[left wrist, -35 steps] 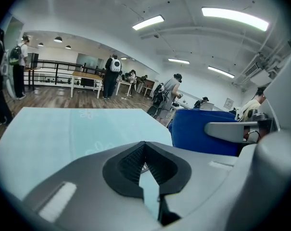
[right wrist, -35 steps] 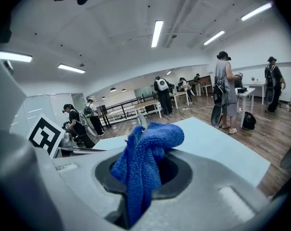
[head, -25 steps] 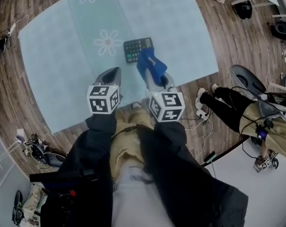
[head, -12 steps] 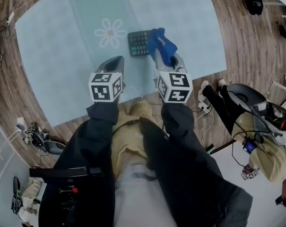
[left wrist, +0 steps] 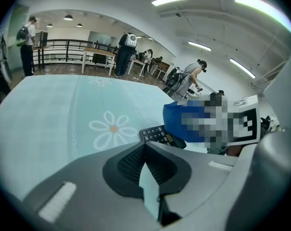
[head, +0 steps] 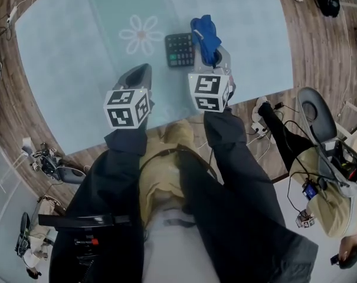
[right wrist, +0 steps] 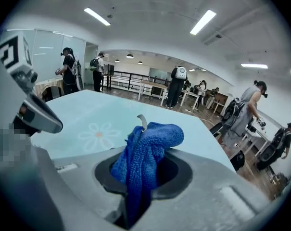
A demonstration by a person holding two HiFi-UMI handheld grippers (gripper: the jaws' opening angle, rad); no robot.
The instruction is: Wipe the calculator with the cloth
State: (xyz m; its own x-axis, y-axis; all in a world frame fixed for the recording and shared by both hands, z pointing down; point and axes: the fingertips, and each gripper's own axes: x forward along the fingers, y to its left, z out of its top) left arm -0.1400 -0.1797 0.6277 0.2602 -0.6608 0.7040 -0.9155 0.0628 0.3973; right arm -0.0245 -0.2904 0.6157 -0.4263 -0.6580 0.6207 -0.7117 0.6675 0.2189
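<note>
Head view, bench (head: pixel 66 46): pale blue, flower print.
Left hand-held gripper (head: pixel 138 75): jaws together, nothing between, above near bench edge.
Right hand-held gripper (right wrist: pixel 141 174): clamped on bunched blue cloth (head: pixel 205 37).
Calculator (head: pixel 179 50): dark, flat on bench, cloth at its right edge.

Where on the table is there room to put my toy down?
Lots of bare tablecloth lies left of the flower print, and more on the far side past the calculator. It's crowded near the front edge, where the calculator, the blue cloth and the left gripper sit close together.
</note>
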